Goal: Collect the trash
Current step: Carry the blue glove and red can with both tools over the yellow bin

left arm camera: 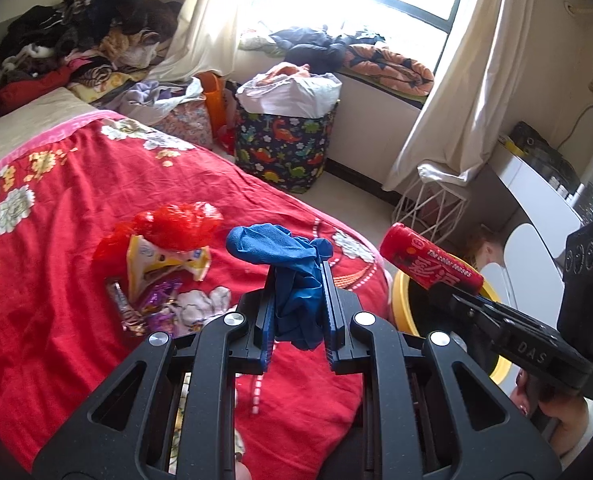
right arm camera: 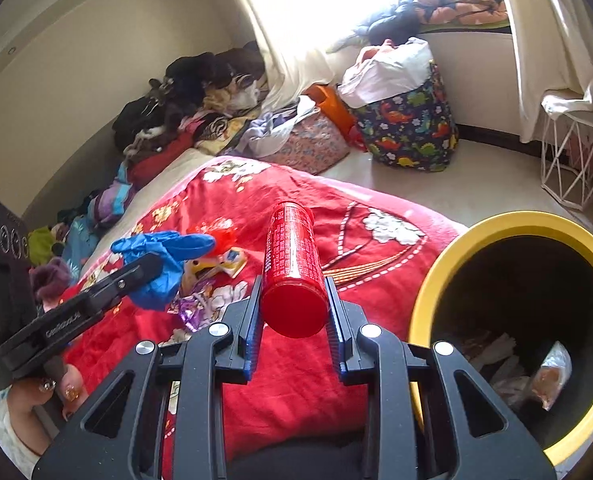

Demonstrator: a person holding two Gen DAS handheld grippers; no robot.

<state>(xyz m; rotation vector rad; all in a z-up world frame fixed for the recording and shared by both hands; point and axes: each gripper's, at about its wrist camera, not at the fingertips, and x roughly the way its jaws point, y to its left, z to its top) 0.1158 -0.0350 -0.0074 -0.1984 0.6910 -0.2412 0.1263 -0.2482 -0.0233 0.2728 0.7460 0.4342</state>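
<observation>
My left gripper [left arm camera: 298, 276] is shut on a crumpled blue glove [left arm camera: 284, 248], held above the red bedspread [left arm camera: 76, 272]; the right wrist view shows the same blue glove [right arm camera: 164, 256] at its left. A red tube-shaped can [right arm camera: 292, 268] is clamped between the pads of my right gripper [right arm camera: 294, 292], and the red can [left arm camera: 428, 264] also shows in the left wrist view. The yellow-rimmed black bin [right arm camera: 508, 224] stands beside the bed, right of the can, with wrappers inside. A red plastic bag [left arm camera: 176, 222], a torn yellow snack packet [left arm camera: 156, 264] and purple wrappers [left arm camera: 156, 304] lie on the bedspread.
A dinosaur-print laundry bag [left arm camera: 284, 148] full of cloth stands on the floor by the window. Clothes are heaped at the head of the bed [left arm camera: 84, 36]. A white wire stand [right arm camera: 572, 160] sits under the curtain. A person's hand [right arm camera: 56, 396] holds the left gripper.
</observation>
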